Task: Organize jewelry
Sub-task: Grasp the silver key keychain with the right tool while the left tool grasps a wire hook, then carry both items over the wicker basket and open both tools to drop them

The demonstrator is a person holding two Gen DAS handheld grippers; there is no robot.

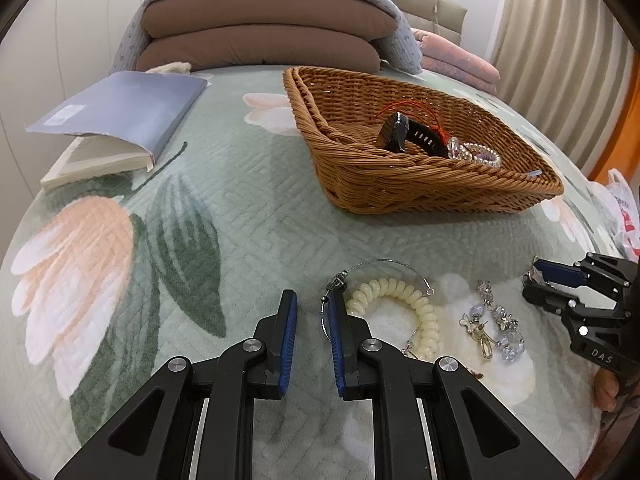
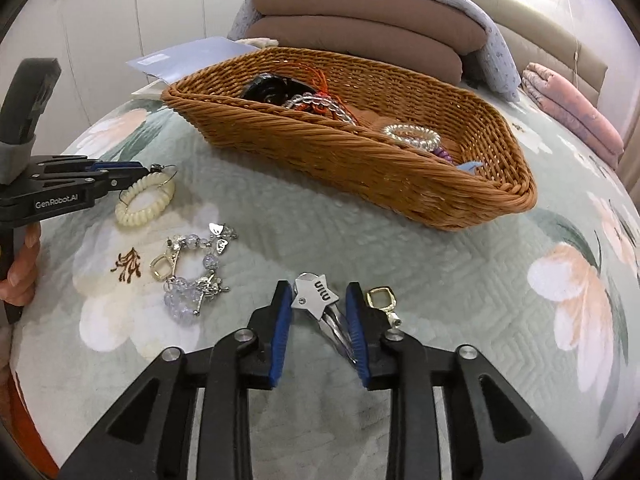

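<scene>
On the floral bedspread, my right gripper (image 2: 318, 289) is shut on a silver star hair clip (image 2: 316, 300); the star's tip meets the left pad and the clip's prong meets the right pad. A gold clasp (image 2: 382, 300) lies just outside its right finger. My left gripper (image 1: 312, 296) stands open with a narrow gap, and a thin wire hoop (image 1: 384, 263) runs along its right pad. Beside it lie a cream spiral hair tie (image 1: 400, 288) and a crystal bead bracelet (image 1: 496, 320). The wicker basket (image 1: 400, 184) holds a black watch (image 1: 400, 132) and beaded bands.
An open book (image 1: 120, 112) lies at the far left of the bed. Folded brown pillows (image 1: 264, 36) and pink bedding (image 1: 460, 56) are stacked behind the basket. A plastic bag (image 1: 624, 216) sits off the bed's right edge. A hand (image 2: 20, 272) grips the left tool.
</scene>
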